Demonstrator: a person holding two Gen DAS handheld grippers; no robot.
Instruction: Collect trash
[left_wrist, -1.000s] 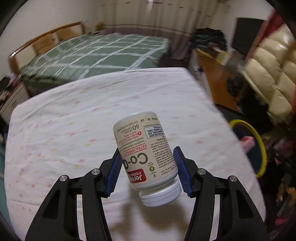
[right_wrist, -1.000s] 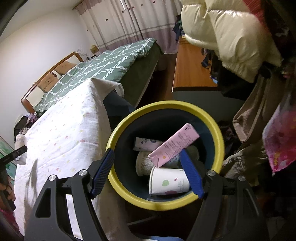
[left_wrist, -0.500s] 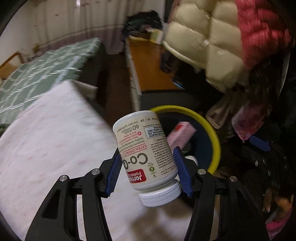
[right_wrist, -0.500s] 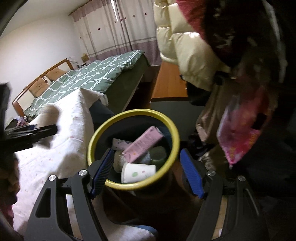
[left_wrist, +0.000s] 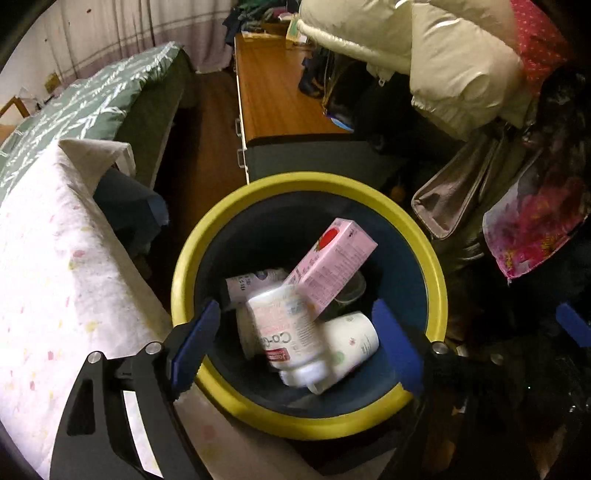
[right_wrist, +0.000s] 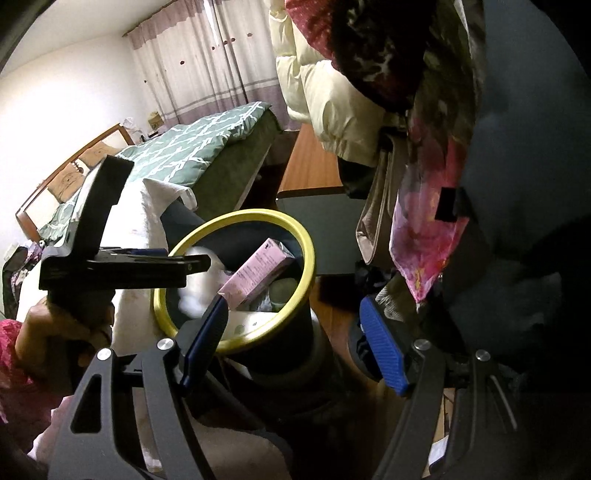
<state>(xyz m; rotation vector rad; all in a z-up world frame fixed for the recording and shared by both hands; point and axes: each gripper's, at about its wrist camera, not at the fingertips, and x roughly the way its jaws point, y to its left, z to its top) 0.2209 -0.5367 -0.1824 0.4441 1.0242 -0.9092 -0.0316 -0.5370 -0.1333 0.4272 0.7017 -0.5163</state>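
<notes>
A white supplement bottle, blurred, is dropping cap-down into the yellow-rimmed dark bin. My left gripper hangs right over the bin mouth; its jaws are opening and the blue pads stand clear of the bottle on both sides. Inside the bin lie a pink carton and a white paper cup. In the right wrist view the left gripper reaches over the bin rim, with the bottle a white blur below it. My right gripper is open and holds nothing, low beside the bin.
A table under a white speckled cloth borders the bin on the left. A wooden cabinet and a green bed stand behind. A cream puffer jacket, a bag and a pink scarf hang close on the right. A hand grips the left tool.
The left gripper swung from above the table to above the bin, its jaws spread, and the bottle left them and fell inward. The right gripper drew back to the bin's right.
</notes>
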